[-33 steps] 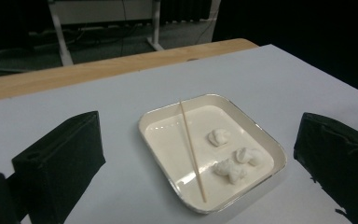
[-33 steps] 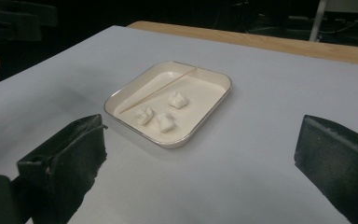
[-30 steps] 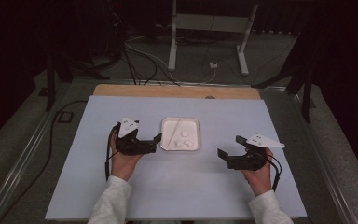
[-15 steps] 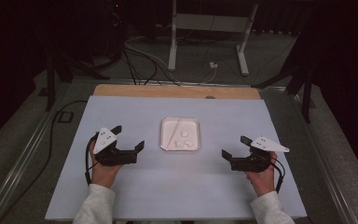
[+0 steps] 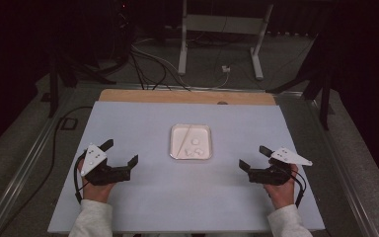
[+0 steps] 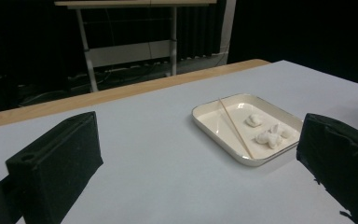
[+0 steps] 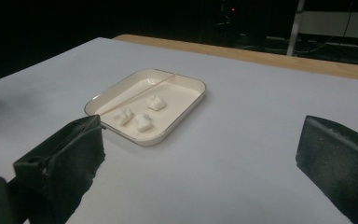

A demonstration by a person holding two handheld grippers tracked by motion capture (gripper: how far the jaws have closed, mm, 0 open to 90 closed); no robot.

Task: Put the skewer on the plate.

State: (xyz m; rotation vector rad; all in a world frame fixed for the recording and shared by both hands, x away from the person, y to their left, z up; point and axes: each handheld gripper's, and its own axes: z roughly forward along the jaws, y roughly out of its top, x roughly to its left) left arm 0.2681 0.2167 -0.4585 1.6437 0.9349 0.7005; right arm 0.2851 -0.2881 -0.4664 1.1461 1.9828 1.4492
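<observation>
Both grippers, left (image 5: 122, 154) and right (image 5: 253, 158), idle with jaws apart near the tabletop's front edge; tray (image 5: 191, 154) with stick (image 5: 183, 140) sits mid-table, so next is reaching in.

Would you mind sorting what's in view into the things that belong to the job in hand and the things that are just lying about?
Belonging to the job:
- white tray
- thin stick lying across the tray
- white lumps in the tray
- left gripper, open
- right gripper, open

Just lying about:
- white stand on the floor beyond the table
- cables on the floor
</observation>
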